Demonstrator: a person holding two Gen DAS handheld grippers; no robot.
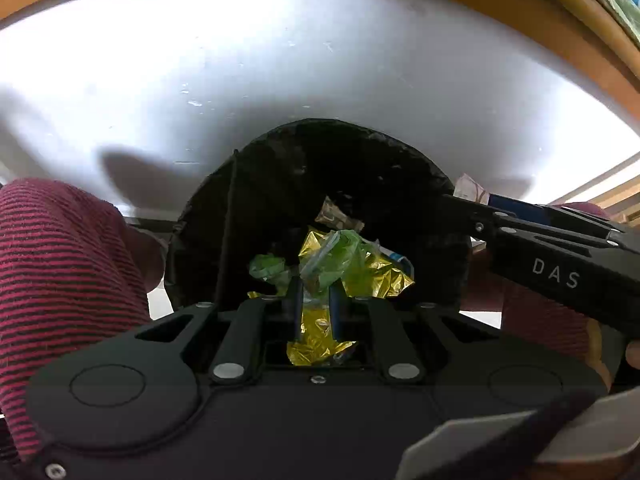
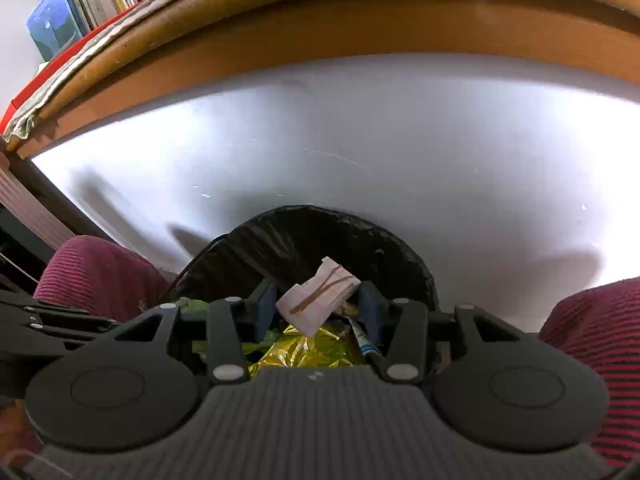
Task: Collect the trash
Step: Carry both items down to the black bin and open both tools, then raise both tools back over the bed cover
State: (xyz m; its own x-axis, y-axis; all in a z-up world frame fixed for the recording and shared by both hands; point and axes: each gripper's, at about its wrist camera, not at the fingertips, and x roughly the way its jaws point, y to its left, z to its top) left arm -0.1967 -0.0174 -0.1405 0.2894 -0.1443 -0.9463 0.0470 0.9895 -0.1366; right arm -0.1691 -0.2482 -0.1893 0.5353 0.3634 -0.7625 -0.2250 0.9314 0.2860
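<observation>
Both over bin [image 2: 392,248], left fingers [image 1: 296,296] pinching green wrapper [image 1: 340,256], right fingers [image 2: 266,308] gripping paper [image 2: 320,296]

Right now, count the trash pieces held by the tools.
2: a green-and-gold wrapper in the left tool, a white paper scrap between the right tool's fingers. More lie in the bin.

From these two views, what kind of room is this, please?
Probably a home room, perhaps a study: books line a shelf, a black-lined trash bin stands on the white floor, beside wooden furniture.
</observation>
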